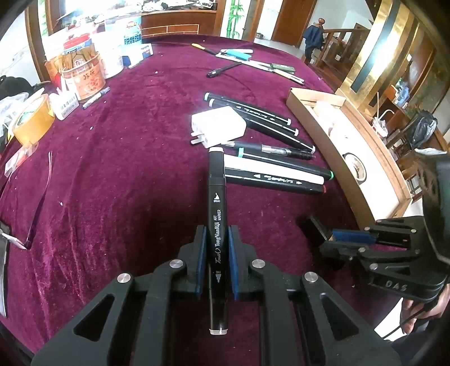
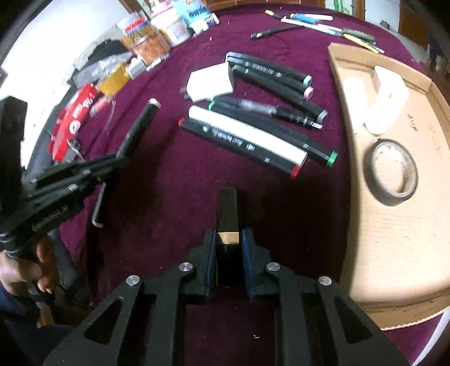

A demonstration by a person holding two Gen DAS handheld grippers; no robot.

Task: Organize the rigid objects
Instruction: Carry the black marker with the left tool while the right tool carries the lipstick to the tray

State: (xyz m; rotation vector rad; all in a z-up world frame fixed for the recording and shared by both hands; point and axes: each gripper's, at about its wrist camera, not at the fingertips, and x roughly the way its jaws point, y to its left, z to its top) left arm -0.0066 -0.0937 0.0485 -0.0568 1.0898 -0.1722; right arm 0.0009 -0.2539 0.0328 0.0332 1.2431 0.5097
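A roll of yellow tape (image 1: 33, 119) lies on the maroon tablecloth (image 1: 126, 169) at the nine o'clock edge of the left wrist view, with a round orange tin (image 1: 84, 78) and white tubs (image 1: 111, 60) crowded toward ten o'clock. Beyond the table, a wooden staircase railing (image 1: 341, 42) with a dark garment (image 1: 313, 38) draped over its post stands at one o'clock, a painted bamboo panel (image 1: 234, 17) at twelve, and a gold-trimmed pillar (image 1: 379, 48) at two.

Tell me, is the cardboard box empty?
No. The cardboard box holds a roll of black tape and some white things.
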